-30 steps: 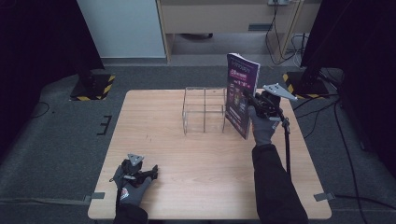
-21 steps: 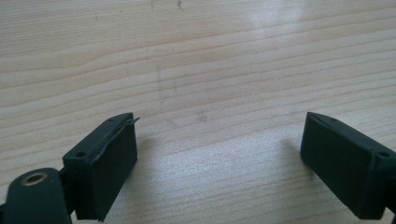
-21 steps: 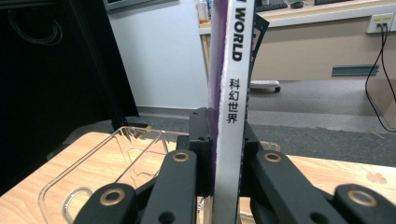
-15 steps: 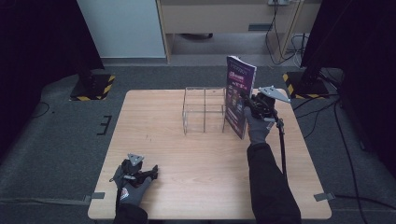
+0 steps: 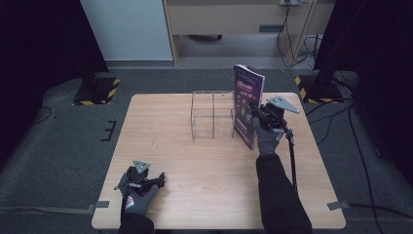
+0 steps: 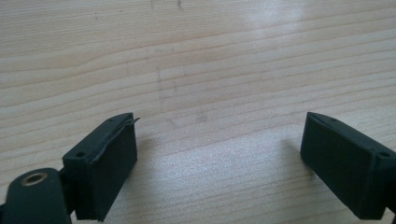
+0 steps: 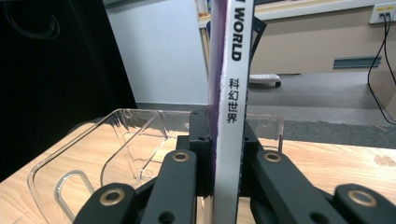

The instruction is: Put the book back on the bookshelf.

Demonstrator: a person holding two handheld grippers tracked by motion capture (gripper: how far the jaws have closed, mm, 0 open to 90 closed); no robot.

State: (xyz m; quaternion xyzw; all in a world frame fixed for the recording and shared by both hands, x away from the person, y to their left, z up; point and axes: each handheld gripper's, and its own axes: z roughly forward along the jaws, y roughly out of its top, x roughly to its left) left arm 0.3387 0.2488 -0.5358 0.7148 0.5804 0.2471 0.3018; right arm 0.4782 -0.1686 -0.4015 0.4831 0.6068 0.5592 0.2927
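Right claw (image 5: pixel 255 113) carried magazine (image 5: pixel 246 105) leftward, upright.

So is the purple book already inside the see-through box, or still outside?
Outside. The right gripper holds the magazine upright by its spine, beside the clear rack, whose compartments look empty.

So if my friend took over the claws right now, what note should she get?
Right claw: shut on the purple magazine, holding it upright by its spine, just right of the clear acrylic rack.
Left claw: open, holding nothing, low over the near left of the wooden table.
Done: magazine picked up and brought beside the rack.
Left: probably slot the magazine into one of the rack's compartments, then let go. The left claw could steady the rack.
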